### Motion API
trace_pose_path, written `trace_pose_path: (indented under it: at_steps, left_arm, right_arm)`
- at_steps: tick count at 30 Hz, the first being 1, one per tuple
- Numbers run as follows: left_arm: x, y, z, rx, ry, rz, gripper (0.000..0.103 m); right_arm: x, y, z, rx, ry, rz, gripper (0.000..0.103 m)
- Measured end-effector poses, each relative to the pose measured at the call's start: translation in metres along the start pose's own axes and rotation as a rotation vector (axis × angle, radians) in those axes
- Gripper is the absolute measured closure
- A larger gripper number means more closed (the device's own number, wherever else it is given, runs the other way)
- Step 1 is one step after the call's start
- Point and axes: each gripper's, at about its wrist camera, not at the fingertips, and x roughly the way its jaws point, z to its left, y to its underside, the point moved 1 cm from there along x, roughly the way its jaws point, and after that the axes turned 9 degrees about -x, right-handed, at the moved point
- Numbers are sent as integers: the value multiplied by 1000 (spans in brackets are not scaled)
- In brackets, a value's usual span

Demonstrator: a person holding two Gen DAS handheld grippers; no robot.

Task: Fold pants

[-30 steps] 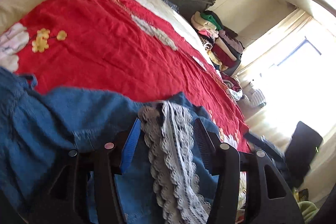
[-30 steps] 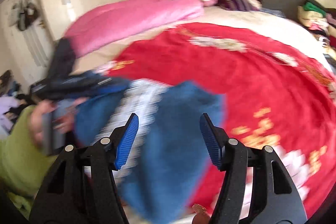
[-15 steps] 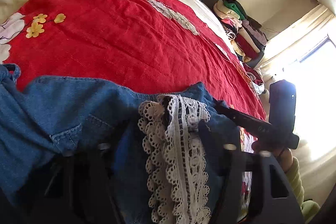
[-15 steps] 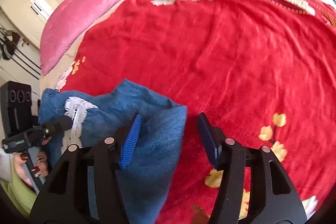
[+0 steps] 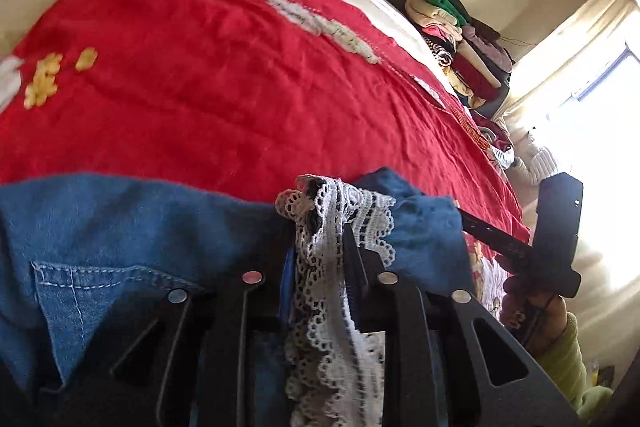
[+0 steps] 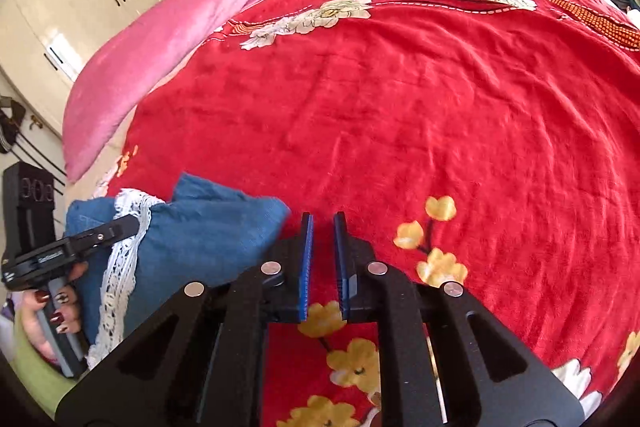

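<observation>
Denim pants (image 5: 132, 227) lie bunched at the near edge of the bed, on its red floral bedspread (image 6: 420, 107). Both pairs of jaws stood wide a second ago and are closing now. The left hand-held gripper (image 5: 320, 247) pinches the white lace trim (image 5: 332, 219) and the denim under it. The right hand-held gripper (image 6: 323, 247), a moment ago astride the blue fold, now sits just beside it, pads nearly pressed together on nothing. Judged from this, only one end is secured, so the right must re-grasp before a fold. No containers are visible.
</observation>
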Motion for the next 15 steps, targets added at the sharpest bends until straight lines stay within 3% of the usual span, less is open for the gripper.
trace_pose_path:
  at_steps: [2, 3, 4, 5, 7, 15]
  left_arm:
    - [-3, 0, 3, -7, 20, -2, 79]
    - [-6, 0, 2, -3, 20, -7, 76]
    - [-12, 1, 0, 6, 22, -17, 70]
    - [-17, 3, 1, 12, 21, -21, 59]
    - [-29, 8, 3, 18, 35, -32, 50]
    - [-73, 49, 8, 77, 9, -31, 46]
  right_arm:
    - [-10, 3, 5, -17, 12, -21, 84]
    - [-19, 5, 8, -30, 20, -41, 72]
    - [-28, 8, 14, -52, 30, -63, 67]
    - [-39, 11, 21, -80, 40, -84, 66]
    - [-56, 21, 34, -126, 47, -114, 59]
    - [-87, 82, 94, -312, 109, -113, 49]
